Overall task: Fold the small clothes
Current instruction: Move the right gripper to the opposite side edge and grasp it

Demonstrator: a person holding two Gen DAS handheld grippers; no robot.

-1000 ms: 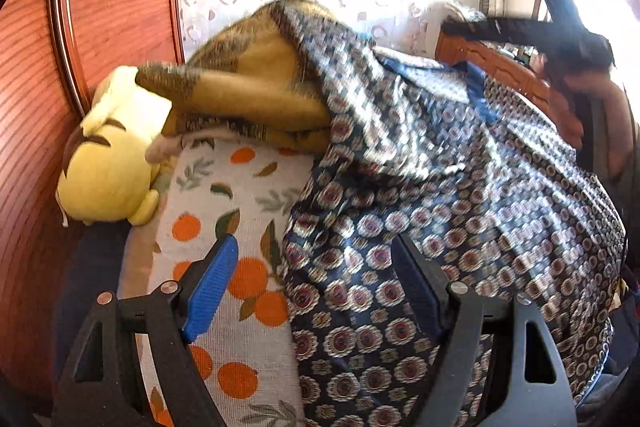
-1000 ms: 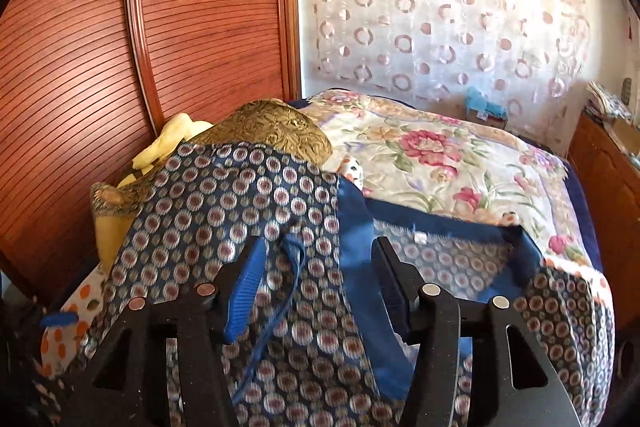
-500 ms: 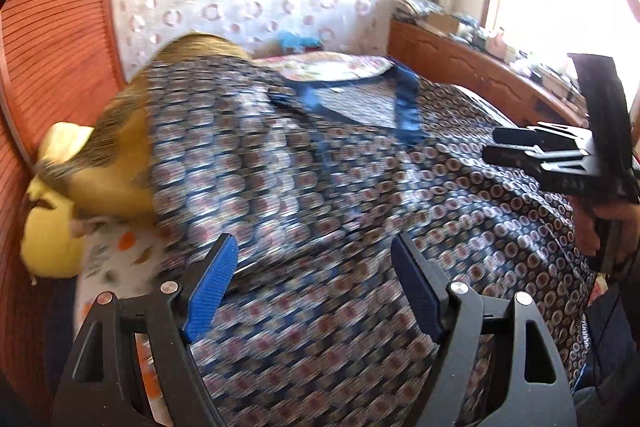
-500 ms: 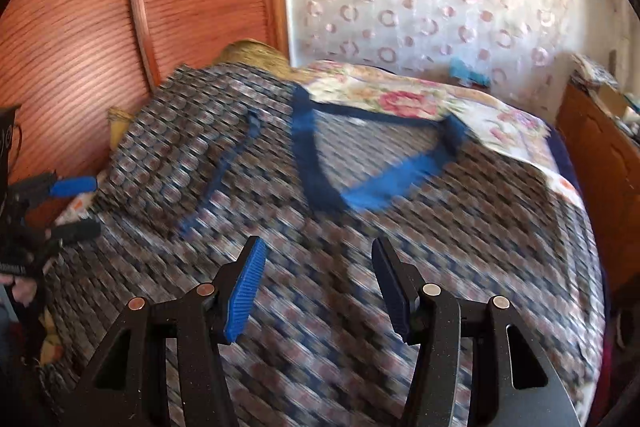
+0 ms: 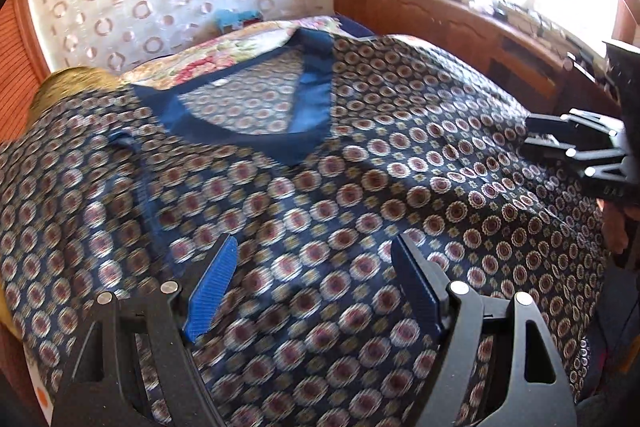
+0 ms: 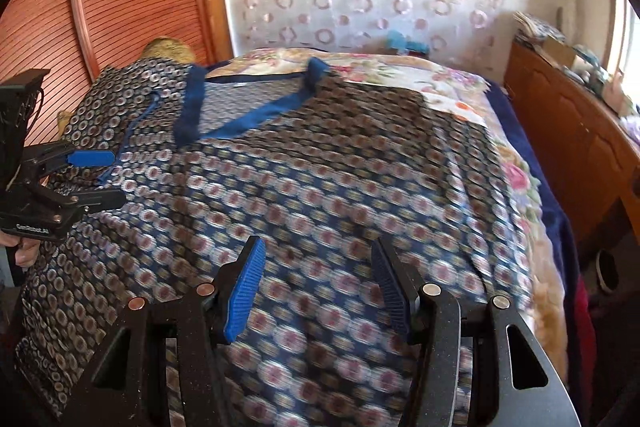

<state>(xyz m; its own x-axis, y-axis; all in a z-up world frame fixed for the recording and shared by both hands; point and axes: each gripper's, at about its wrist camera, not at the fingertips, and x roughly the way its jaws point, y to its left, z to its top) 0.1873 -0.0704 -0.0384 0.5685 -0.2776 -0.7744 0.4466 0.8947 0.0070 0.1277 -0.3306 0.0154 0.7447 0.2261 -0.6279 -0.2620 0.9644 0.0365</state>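
lay spread across the bed (image 6: pixel 516 131), the patterned garment (image 5: pixel 360 187), neckline away from the cameras, near cloth blurred, lower hem cut off. hovered over it with jaws apart and empty, left gripper (image 5: pixel 312 279) wide, right gripper (image 6: pixel 318 279) narrower; contact with cloth unclear.

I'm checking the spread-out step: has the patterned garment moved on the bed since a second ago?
Yes. The patterned garment was bunched by the wooden wardrobe; now it lies spread across the floral bedspread, toward the wooden dresser.
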